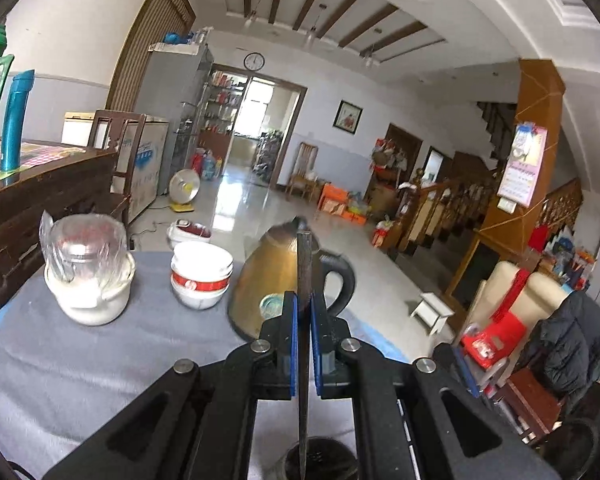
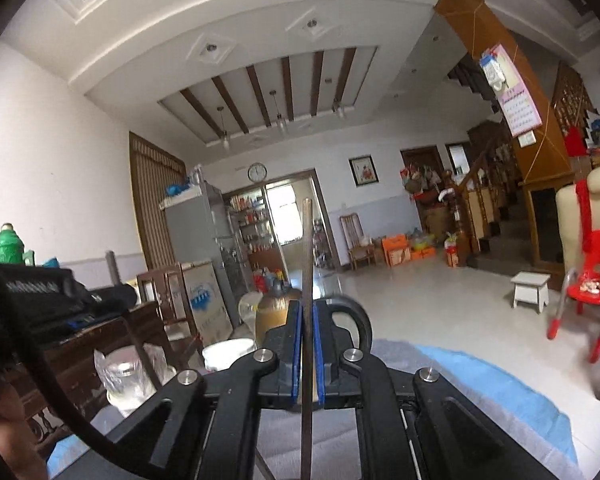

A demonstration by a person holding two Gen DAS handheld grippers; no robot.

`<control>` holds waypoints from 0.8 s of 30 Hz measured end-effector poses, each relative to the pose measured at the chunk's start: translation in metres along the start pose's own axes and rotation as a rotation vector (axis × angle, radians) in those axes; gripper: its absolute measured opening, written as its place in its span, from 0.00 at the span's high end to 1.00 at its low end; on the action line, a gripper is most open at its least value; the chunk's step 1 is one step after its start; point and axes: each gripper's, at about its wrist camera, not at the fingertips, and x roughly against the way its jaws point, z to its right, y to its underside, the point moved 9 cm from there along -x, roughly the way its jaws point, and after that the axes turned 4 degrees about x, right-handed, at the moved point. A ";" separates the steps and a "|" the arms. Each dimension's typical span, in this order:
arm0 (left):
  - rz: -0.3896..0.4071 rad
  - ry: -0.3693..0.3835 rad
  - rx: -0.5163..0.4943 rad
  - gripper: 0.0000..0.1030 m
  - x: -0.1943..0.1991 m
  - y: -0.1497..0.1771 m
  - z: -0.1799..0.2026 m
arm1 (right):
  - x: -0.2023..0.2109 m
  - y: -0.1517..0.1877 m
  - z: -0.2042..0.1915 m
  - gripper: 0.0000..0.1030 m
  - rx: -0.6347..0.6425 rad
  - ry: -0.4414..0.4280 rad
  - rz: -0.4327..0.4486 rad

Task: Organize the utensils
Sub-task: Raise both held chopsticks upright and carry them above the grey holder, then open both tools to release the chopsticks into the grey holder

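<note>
Left tool: my left gripper point(image 1: 304, 308) has its blue-padded jaws clamped on a thin dark flat utensil blade point(image 1: 304, 264), which stands upright, seen edge-on.
Below the left tool: the blade's lower end hangs over a dark round holder point(image 1: 320, 460) at the frame's bottom edge; I cannot tell whether they touch.
Right tool: my right gripper point(image 2: 308, 316) is pinched on a slim brownish rod-like utensil point(image 2: 307, 248), upright, its tip well above the fingers.
Table: a grey cloth-covered tabletop point(image 1: 80, 368) carries a brass-coloured kettle with black handle point(image 1: 272, 280), stacked white bowls with a red band point(image 1: 201, 274) and a plastic-wrapped glass jar on a white pot point(image 1: 88, 268).
</note>
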 end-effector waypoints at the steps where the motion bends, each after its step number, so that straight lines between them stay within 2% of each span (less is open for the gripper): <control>1: -0.012 -0.007 0.001 0.94 -0.004 0.007 -0.004 | 0.000 0.007 -0.002 0.94 0.005 -0.008 -0.018; 8: -0.098 0.001 -0.006 0.93 -0.006 0.034 -0.016 | 0.011 0.031 0.004 0.94 0.005 -0.035 -0.085; 12: -0.130 -0.006 -0.048 0.92 0.007 0.048 -0.020 | 0.021 0.041 0.016 0.93 -0.006 -0.056 -0.125; 13: -0.136 -0.007 -0.061 0.88 0.013 0.051 -0.021 | 0.025 0.043 0.016 0.92 -0.011 -0.067 -0.140; 15: -0.143 -0.023 -0.080 0.74 0.024 0.058 -0.028 | 0.033 0.046 0.019 0.92 -0.014 -0.077 -0.160; 16: -0.144 -0.034 -0.088 0.62 0.031 0.060 -0.032 | 0.038 0.048 0.020 0.91 -0.015 -0.080 -0.164; 17: -0.141 -0.047 -0.097 0.55 0.040 0.063 -0.037 | 0.043 0.049 0.020 0.92 -0.017 -0.084 -0.168; 19: -0.137 -0.074 -0.117 0.51 0.052 0.066 -0.045 | 0.051 0.051 0.019 0.90 -0.027 -0.098 -0.189; 21: -0.147 -0.117 -0.147 0.43 0.064 0.071 -0.055 | 0.061 0.054 0.018 0.82 -0.046 -0.113 -0.203; 22: -0.154 -0.137 -0.154 0.39 0.069 0.073 -0.063 | 0.066 0.055 0.018 0.72 -0.055 -0.122 -0.207; 23: -0.159 -0.152 -0.157 0.38 0.073 0.076 -0.068 | 0.071 0.057 0.017 0.55 -0.062 -0.130 -0.209; 24: -0.168 -0.166 -0.160 0.38 0.079 0.079 -0.073 | 0.078 0.057 0.017 0.43 -0.072 -0.141 -0.206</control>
